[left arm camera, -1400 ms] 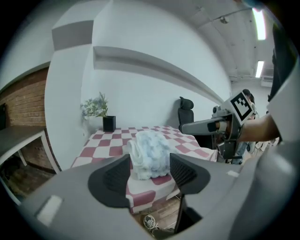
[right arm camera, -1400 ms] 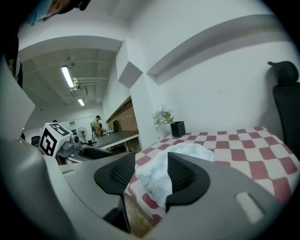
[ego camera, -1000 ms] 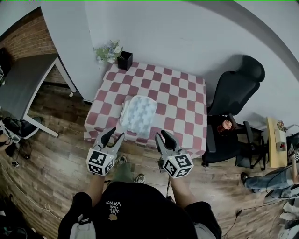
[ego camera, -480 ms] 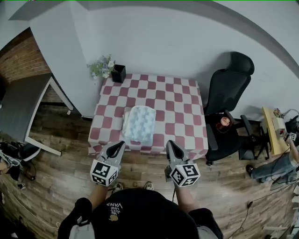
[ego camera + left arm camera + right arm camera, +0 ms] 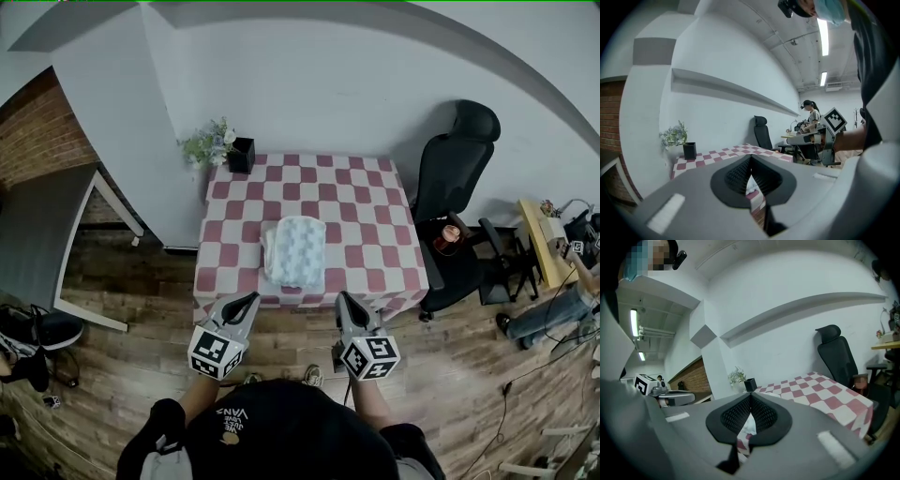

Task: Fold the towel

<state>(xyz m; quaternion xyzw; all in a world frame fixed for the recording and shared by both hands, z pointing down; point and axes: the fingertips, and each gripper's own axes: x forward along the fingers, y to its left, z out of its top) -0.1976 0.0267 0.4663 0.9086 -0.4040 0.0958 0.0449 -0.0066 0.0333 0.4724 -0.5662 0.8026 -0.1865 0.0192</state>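
Observation:
A pale patterned towel (image 5: pixel 295 251) lies folded into a small rectangle near the front middle of the red-and-white checkered table (image 5: pixel 375 234). My left gripper (image 5: pixel 251 298) and right gripper (image 5: pixel 341 298) hover side by side in front of the table's near edge, a little short of the towel. Both are shut with nothing between the jaws. In the left gripper view the closed left gripper (image 5: pixel 751 157) points at the table, and a bit of towel (image 5: pixel 749 184) shows below the tips. The right gripper view shows the same, with the right gripper (image 5: pixel 751 394) closed and the towel (image 5: pixel 750 426) beyond it.
A plant in a black pot (image 5: pixel 230 150) stands at the table's far left corner. A black office chair (image 5: pixel 459 150) and a small stand with a cup (image 5: pixel 450 234) are to the right. A grey table (image 5: pixel 37 244) is at the left. Wooden floor lies below me.
Both grippers stood open a second ago and are now shut on nothing. The hands have drawn slightly back from the table's front edge, and the head view has shifted.

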